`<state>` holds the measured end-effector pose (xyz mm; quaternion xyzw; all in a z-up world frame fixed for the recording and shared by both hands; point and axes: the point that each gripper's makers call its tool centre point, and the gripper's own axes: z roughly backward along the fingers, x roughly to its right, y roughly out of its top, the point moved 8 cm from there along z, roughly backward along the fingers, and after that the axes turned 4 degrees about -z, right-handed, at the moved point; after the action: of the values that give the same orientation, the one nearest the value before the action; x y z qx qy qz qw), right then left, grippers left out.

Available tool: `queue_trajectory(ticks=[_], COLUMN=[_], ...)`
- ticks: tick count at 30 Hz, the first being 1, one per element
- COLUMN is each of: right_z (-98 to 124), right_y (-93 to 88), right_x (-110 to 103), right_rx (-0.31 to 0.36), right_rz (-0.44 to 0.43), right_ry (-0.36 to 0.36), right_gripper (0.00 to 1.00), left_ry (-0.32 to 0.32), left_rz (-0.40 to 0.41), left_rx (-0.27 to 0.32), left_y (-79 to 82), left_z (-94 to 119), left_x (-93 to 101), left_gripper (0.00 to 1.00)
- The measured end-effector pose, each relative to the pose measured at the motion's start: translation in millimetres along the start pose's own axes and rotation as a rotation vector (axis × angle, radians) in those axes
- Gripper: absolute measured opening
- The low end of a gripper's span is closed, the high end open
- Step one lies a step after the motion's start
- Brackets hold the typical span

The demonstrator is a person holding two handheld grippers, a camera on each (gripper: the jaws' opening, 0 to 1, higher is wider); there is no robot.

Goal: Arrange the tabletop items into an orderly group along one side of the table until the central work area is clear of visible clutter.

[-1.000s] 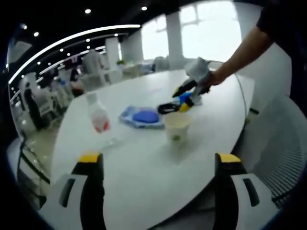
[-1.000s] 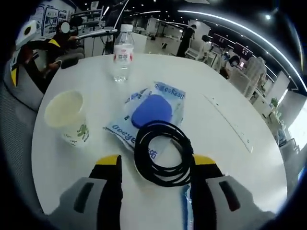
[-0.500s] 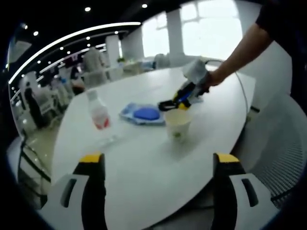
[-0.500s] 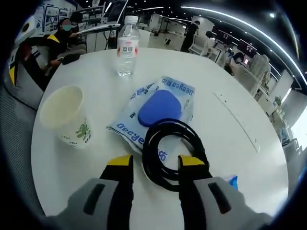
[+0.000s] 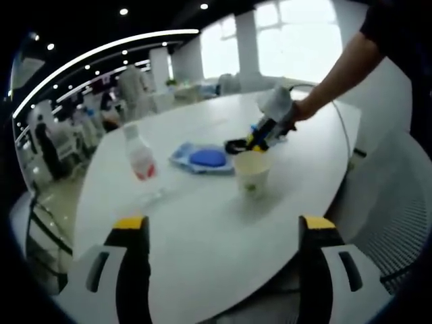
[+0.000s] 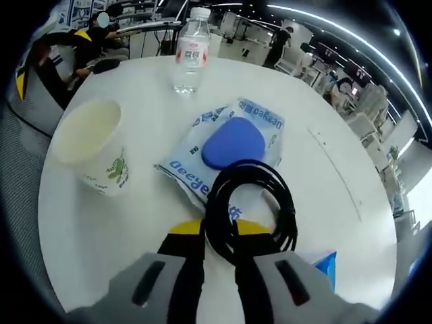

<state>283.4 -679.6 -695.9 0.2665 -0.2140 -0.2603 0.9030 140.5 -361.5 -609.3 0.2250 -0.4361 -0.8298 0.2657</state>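
On the round white table (image 5: 202, 223) stand a clear water bottle (image 5: 140, 162) with a red label and a paper cup (image 5: 251, 174). Between them lies a blue-printed white packet (image 5: 206, 158) with a blue oval pouch on it. My left gripper (image 5: 223, 233) hangs open over the near table edge, holding nothing. A hand holds my right gripper (image 5: 260, 138) beyond the cup. My right gripper (image 6: 219, 229) has its yellow-tipped jaws shut on the near side of a black coiled cable (image 6: 251, 165), which rests partly on the packet (image 6: 196, 165). The pouch (image 6: 233, 142), cup (image 6: 91, 152) and bottle (image 6: 191, 50) lie ahead.
A small blue packet (image 6: 317, 260) lies by the right jaw. A mesh chair (image 5: 398, 202) stands past the table's right edge. Office desks and people fill the background; one person (image 6: 94, 40) sits beyond the table's far side.
My right gripper's jaws have closed in from wide open onto the near side of the cable coil. The left gripper has stayed open and nearly still.
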Motion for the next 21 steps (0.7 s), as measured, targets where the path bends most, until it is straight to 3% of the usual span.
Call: queue_trajectory(ticks=[14, 21], right_z=[6.2, 10.6], right_y=[3.5, 4.5], right_x=[-3.1, -4.9], right_rx=[0.004, 0.005], right_rz=[0.138, 0.148], right_ry=[-0.021, -0.031], right_gripper=[0.03, 0.02], left_ry=[0.002, 0.003], left_rz=[-0.005, -0.008], left_rx=[0.001, 0.004], left_y=[0.3, 1.5], left_z=[0.3, 0.6], left_x=[0.0, 0.6], left_gripper=[0.87, 0.87])
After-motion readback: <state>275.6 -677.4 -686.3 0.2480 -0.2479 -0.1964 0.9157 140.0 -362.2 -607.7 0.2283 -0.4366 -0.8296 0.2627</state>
